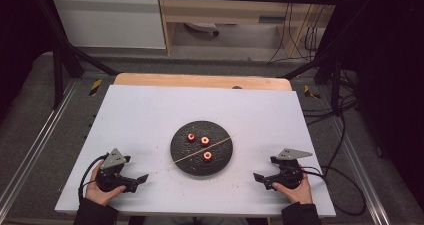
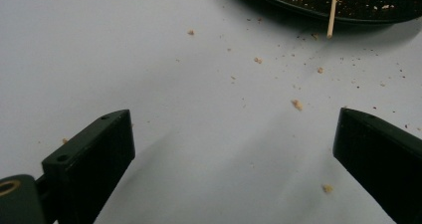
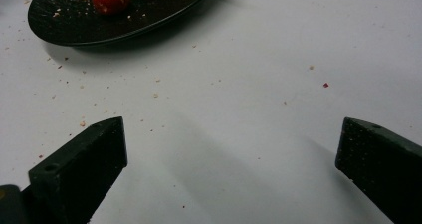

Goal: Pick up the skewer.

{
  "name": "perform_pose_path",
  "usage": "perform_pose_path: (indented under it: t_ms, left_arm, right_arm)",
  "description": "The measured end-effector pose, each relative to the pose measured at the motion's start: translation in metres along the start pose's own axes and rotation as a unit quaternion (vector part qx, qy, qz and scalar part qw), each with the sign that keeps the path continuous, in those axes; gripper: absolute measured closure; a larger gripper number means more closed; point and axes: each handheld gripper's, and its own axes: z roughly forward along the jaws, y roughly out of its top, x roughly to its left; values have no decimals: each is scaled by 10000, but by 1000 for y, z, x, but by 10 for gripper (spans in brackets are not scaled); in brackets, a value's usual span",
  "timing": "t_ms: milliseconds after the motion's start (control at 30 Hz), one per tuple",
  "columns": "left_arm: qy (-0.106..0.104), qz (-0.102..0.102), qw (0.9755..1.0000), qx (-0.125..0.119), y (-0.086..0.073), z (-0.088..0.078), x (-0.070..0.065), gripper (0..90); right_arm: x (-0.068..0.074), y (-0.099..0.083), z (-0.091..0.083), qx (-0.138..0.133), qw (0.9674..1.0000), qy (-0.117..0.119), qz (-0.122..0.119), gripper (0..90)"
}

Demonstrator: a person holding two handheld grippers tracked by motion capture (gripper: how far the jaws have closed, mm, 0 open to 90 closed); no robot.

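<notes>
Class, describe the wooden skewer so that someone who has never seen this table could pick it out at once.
Start at the white table and find the round black plate at its middle. Across the plate lies the wooden skewer, slanting and overhanging the rim at both ends. Unlike the three short red fruit pieces beside it, it is long, thin and pale.

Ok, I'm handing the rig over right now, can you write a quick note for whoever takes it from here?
Left gripper: open, holding nothing, resting on the white table left of the black plate.
Right gripper: open, holding nothing, on the table right of the plate.
On the plate: three red fruit pieces, apart from one another, and a wooden skewer lying across it, one end past the left rim.
Crumbs are scattered on the table round the plate.
Done: nothing is on the skewer yet.
Left: probably pick up the skewer and thread the three pieces.
</notes>
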Motion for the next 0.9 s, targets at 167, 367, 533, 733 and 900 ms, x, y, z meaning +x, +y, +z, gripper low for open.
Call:
perform_pose_path:
  t_ms: [167, 367, 533, 733, 900]
  left_arm:
    - [1, -6, 10000, 2, 1, 1, -1, 25]
    - [-11, 34, 10000, -2, 4, 0, -3, 28]
    - [-11, 66, 10000, 39, 6, 2, -6, 29]
    - [-31, 65, 10000, 50, 10, 3, -8, 30]
    - [-31, 100, 9999, 85, 14, 3, -11, 32]
  right_arm:
    - [0, 0, -1, -6, 10000, 17, 0, 7]
    - [0, 0, -2, -28, 10000, 8, -15, 7]
    - [-1, 1, -2, -26, 10000, -17, -46, 6]
    - [2, 3, -1, -31, 10000, 7, -73, 6]
    - [2, 3, -2, -33, 10000, 1, -86, 6]
